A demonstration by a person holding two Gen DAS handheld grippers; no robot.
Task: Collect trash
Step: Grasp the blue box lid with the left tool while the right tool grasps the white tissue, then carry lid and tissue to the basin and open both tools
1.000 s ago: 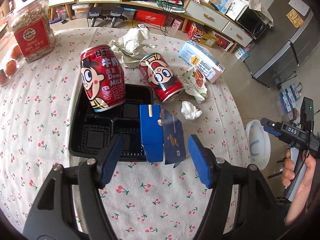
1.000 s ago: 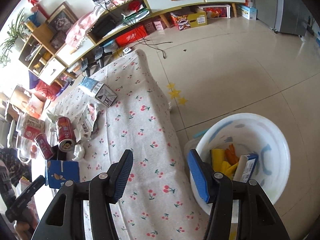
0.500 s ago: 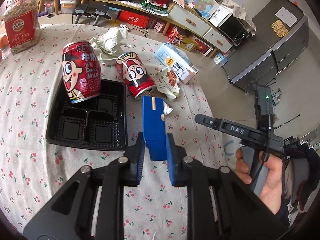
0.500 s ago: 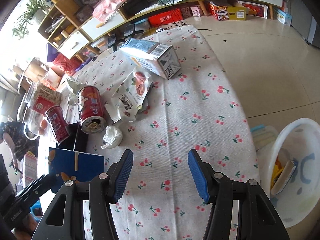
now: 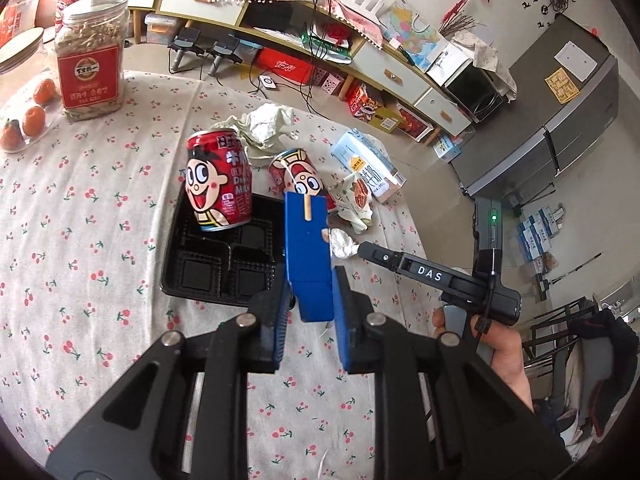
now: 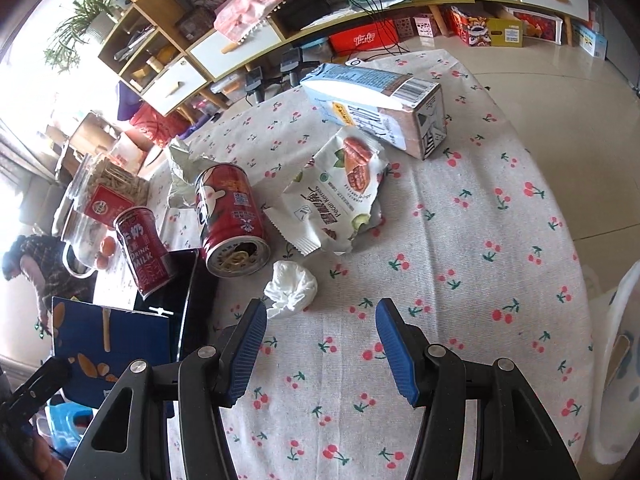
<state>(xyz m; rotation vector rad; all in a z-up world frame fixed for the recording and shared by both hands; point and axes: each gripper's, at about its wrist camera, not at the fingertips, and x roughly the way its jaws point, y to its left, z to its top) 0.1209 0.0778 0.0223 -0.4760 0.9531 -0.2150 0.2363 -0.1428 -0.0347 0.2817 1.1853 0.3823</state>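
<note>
My left gripper (image 5: pixel 311 316) is shut on a flat blue snack box (image 5: pixel 308 256) and holds it above the cherry-print table; the box also shows in the right wrist view (image 6: pixel 108 344). My right gripper (image 6: pixel 320 344) is open and empty, just in front of a crumpled white tissue (image 6: pixel 291 289). Beyond the tissue lie a tipped red milk can (image 6: pixel 230 220), a white nut snack bag (image 6: pixel 336 200) and a pale blue carton (image 6: pixel 376 104). A second red can (image 5: pixel 218 182) stands in a black plastic tray (image 5: pixel 208 272).
A jar of seeds (image 5: pixel 90 64) and oranges (image 5: pixel 34 120) stand at the table's far left. Crumpled paper (image 5: pixel 262 124) lies behind the cans. A white bin (image 6: pixel 616 360) stands off the table's right edge. The right gripper's handle (image 5: pixel 440 276) is beside the blue box.
My left gripper closed on the blue box and lifted it off the table. My right gripper swung from over the white bin back to the table, near the tissue.
</note>
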